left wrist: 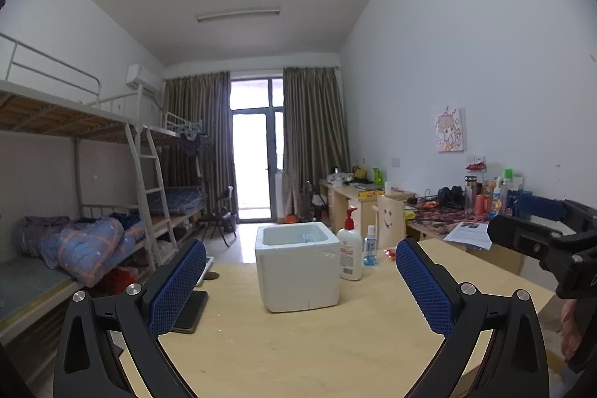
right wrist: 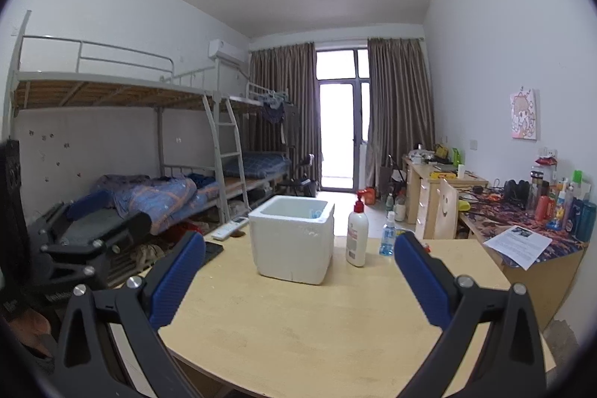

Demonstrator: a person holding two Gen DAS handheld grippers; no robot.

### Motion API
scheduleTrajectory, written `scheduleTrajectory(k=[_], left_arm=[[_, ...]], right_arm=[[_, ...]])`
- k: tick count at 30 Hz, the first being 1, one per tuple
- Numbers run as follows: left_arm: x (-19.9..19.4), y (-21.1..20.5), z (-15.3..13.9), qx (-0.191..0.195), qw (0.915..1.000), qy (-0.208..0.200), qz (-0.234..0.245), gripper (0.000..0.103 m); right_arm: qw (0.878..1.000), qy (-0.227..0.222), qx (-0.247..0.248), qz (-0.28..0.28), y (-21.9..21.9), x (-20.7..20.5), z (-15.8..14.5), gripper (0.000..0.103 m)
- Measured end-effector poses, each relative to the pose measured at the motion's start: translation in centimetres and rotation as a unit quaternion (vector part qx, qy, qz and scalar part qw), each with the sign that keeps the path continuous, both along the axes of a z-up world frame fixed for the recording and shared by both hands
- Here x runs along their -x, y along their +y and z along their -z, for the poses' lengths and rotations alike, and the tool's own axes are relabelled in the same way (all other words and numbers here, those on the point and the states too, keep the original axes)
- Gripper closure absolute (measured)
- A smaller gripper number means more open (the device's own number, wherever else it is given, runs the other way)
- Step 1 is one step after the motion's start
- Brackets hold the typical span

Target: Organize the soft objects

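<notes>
A white foam box stands on the light wooden table; it also shows in the right wrist view. Something pale blue lies inside it, mostly hidden. My left gripper is open and empty, held above the near table, in front of the box. My right gripper is open and empty, likewise facing the box. The right gripper shows at the right edge of the left wrist view; the left gripper shows at the left of the right wrist view.
A white pump bottle with a red top and a small blue spray bottle stand right of the box. A dark phone lies at the table's left. Bunk beds stand left; a cluttered desk stands right.
</notes>
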State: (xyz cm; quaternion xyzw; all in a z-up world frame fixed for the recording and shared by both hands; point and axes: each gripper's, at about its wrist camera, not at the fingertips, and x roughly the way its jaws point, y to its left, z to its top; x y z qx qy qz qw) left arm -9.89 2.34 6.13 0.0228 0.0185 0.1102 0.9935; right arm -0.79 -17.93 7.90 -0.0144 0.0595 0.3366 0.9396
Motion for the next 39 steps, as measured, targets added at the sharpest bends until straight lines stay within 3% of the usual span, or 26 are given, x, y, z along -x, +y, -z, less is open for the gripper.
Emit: scheduleTrajectory(k=[13, 22, 27, 33, 39], left_arm=[[-0.7, 0.2, 2.9, 0.012, 0.9997, -0.005, -0.019, 0.001], [-1.8, 1.2, 5.8, 0.021, 0.9995, 0.013, -0.018, 0.001], [-2.2, 1.7, 7.1, 0.029, 0.9993, 0.020, -0.011, 0.001], [-2.8, 1.9, 8.3, 0.035, 0.9987, 0.036, -0.007, 0.001], [-4.0, 2.2, 9.5, 0.049, 0.9968, 0.062, -0.010, 0.001]], right_arm=[[0.999, -0.016, -0.012, 0.031, 0.0, 0.4, 3.0, 0.000], [0.999, -0.007, -0.018, 0.047, 0.4, -0.2, 5.2, 0.000], [0.999, 0.016, -0.028, 0.030, 0.8, -0.8, 6.6, 0.000], [0.997, -0.003, -0.018, 0.076, 1.2, -0.6, 8.1, 0.000], [0.996, 0.007, -0.005, 0.090, 1.4, -1.6, 9.6, 0.000]])
